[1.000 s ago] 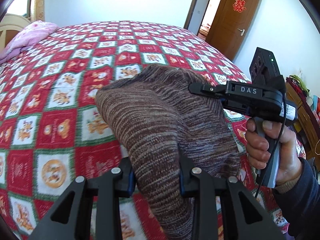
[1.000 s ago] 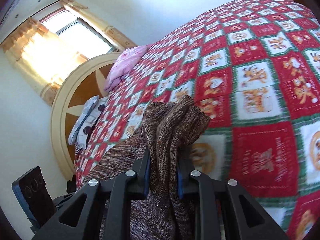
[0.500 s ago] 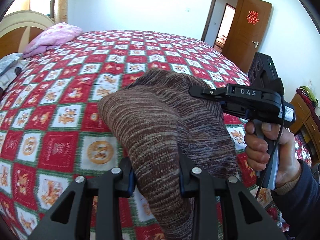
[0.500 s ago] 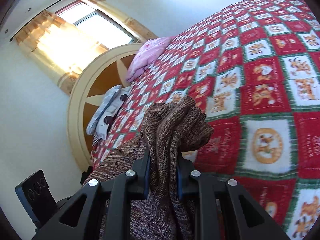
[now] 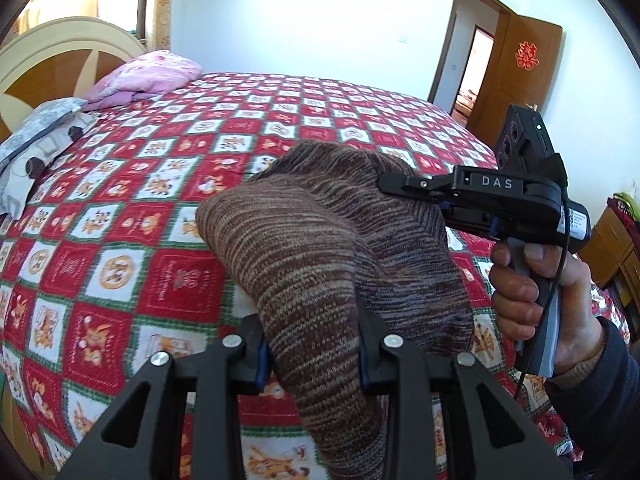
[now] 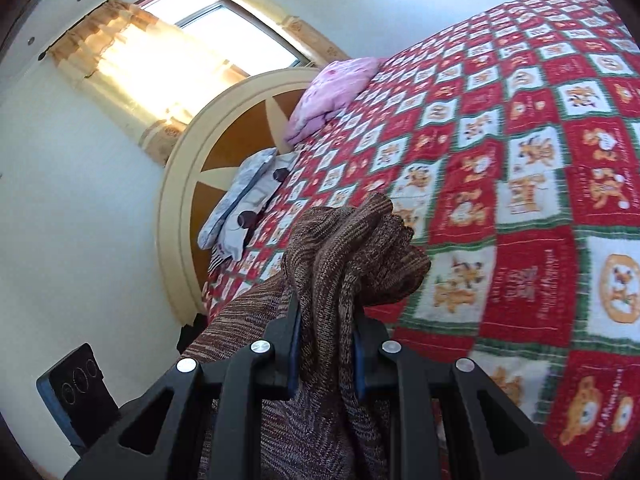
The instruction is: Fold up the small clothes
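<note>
**Knitted garment held up between two claws over the bed**

Left wrist view: the left claw (image 5: pixel 312 354) is clamped on a thick fold of the brown striped knitted garment (image 5: pixel 320 248), its pads pressing the cloth from both sides. The knit rises away from the camera in a broad hump and hangs clear of the red, white and green patchwork bedspread (image 5: pixel 132 240) below. At the far edge of the same cloth the black right claw (image 5: pixel 390 181) bites in, worked by a person's hand (image 5: pixel 532 296) on the grip. Holding two points apart probably keeps the piece spread and under control, so it can be laid down flat for folding.

Right wrist view: the right claw (image 6: pixel 326 346) is closed on a bunched, doubled edge of the garment (image 6: pixel 352 252), which drapes back towards the lower left. The bedspread (image 6: pixel 540 200) lies open ahead, seemingly the landing place. A pink pillow (image 6: pixel 332 88) and a grey patterned pillow (image 6: pixel 244 196) sit by the rounded cream and wood headboard (image 6: pixel 192 184), well apart from the cloth.
</note>
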The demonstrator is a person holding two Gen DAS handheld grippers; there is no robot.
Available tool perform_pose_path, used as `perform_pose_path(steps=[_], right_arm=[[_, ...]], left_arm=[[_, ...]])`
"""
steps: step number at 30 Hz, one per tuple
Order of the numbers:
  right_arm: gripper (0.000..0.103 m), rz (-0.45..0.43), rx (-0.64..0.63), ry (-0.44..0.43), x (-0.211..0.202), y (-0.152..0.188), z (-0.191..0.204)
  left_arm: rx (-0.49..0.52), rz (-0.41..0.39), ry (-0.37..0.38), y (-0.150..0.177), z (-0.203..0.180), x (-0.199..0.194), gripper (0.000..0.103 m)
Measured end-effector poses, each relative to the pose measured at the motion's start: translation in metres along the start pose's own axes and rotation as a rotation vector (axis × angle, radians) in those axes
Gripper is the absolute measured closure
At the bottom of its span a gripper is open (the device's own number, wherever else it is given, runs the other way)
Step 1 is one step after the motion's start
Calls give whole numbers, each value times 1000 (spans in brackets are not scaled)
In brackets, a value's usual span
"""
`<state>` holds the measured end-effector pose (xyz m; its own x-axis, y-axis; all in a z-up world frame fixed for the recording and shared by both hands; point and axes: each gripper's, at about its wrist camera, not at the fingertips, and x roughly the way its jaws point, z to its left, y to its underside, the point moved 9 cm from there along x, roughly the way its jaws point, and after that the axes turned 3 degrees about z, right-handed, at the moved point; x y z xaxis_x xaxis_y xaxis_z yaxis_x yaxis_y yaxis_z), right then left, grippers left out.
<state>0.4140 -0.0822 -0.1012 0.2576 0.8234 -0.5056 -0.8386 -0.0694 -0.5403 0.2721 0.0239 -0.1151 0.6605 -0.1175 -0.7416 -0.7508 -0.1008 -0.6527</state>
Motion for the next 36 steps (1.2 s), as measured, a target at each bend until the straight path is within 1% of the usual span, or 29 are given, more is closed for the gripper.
perform_pose_path(steps=[6, 16, 19, 29, 36], right_arm=[[82, 44, -32, -18, 27, 5, 24], [82, 118, -66, -43, 75, 12, 50], [82, 139, -68, -56, 87, 15, 55], [82, 208, -71, -21, 123, 29, 51], [82, 236, -54, 9, 145, 34, 42]], left_arm=[[-24, -25, -31, 8, 17, -11, 70], [-79, -39, -79, 22, 55, -14, 70], [-78, -48, -100, 25, 61, -17, 70], [-85, 3, -106, 53, 76, 0, 70], [-91, 22, -101, 69, 82, 4, 70]])
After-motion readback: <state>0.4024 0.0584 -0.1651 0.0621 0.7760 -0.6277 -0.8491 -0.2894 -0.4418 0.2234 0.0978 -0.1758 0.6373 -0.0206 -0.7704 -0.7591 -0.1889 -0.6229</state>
